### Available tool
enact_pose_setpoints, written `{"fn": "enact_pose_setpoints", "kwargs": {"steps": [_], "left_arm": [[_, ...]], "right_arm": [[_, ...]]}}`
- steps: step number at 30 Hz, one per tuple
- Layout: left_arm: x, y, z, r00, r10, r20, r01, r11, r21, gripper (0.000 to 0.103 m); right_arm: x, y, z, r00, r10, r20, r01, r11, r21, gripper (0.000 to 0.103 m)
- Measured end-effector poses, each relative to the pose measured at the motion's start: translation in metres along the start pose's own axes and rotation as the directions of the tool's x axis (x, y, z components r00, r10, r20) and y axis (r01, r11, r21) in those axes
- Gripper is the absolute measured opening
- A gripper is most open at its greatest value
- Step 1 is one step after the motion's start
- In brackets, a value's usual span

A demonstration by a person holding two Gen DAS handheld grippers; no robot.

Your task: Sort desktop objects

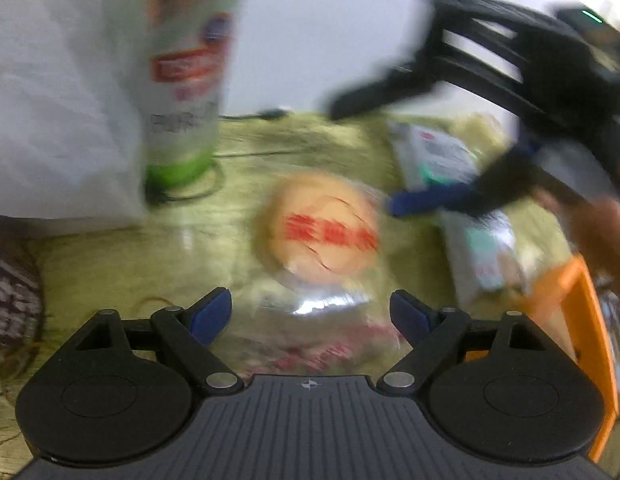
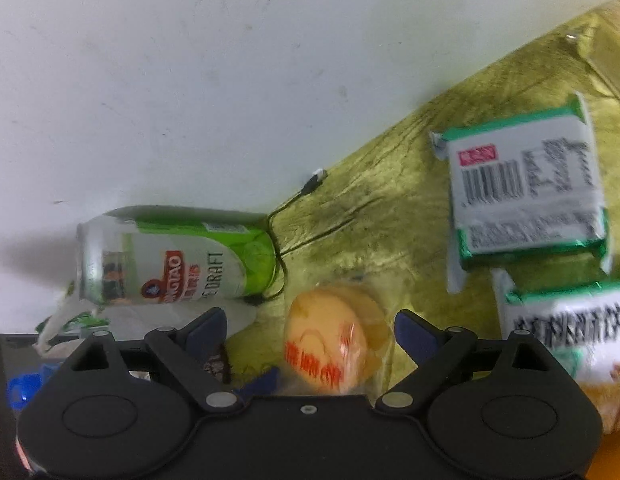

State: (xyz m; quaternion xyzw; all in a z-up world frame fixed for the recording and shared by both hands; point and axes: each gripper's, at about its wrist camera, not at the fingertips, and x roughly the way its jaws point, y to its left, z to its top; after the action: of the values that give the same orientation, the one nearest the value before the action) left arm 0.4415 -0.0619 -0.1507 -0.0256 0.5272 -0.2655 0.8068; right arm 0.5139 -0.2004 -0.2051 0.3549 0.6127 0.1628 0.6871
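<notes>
Snacks (image 2: 526, 200) litter yellow-green tabletop (image 2: 374, 216); white wall (image 2: 189, 80) behind — cable (image 2: 310, 188).

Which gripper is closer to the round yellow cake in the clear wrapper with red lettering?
Probably the right gripper: the round yellow wrapped cake sits between its open fingers. The left gripper is open too, with the cake just ahead of its fingertips.

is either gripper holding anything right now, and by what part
Nothing is held. The left gripper and right gripper both have jaws open, each around the wrapped round pastry without touching it.
</notes>
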Motion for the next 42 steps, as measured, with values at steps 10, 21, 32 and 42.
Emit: {"fn": "enact_pose_setpoints", "kwargs": {"steps": [10,21,32,42], "left_arm": [[-0.032,-0.036,-0.009,0.981,-0.191,-0.027,0.193,0.975,0.113,0.088],[-0.025,-0.009,0.014,0.983,0.045,0.179,-0.061,0.995,0.084,0.088],[-0.013,-0.017,0.003,0.997,-0.003,0.075,-0.007,0.99,0.138,0.093],[-0.041,-0.035,-0.017,0.991,-0.118,0.069,0.109,0.985,0.132,0.092]], "right_arm": [[0.004,0.016,0.009,0.99,0.125,0.064,-0.121,0.991,-0.053,0.092],[-0.047,-0.012,-0.029,0.998,0.031,0.06,-0.036,0.996,0.077,0.092],[-0.021,-0.015,-0.032,0.999,-0.022,-0.03,0.025,0.994,0.108,0.094],[-0.016,-0.011,-0.021,0.999,-0.014,0.039,0.012,0.998,0.054,0.093]]}}
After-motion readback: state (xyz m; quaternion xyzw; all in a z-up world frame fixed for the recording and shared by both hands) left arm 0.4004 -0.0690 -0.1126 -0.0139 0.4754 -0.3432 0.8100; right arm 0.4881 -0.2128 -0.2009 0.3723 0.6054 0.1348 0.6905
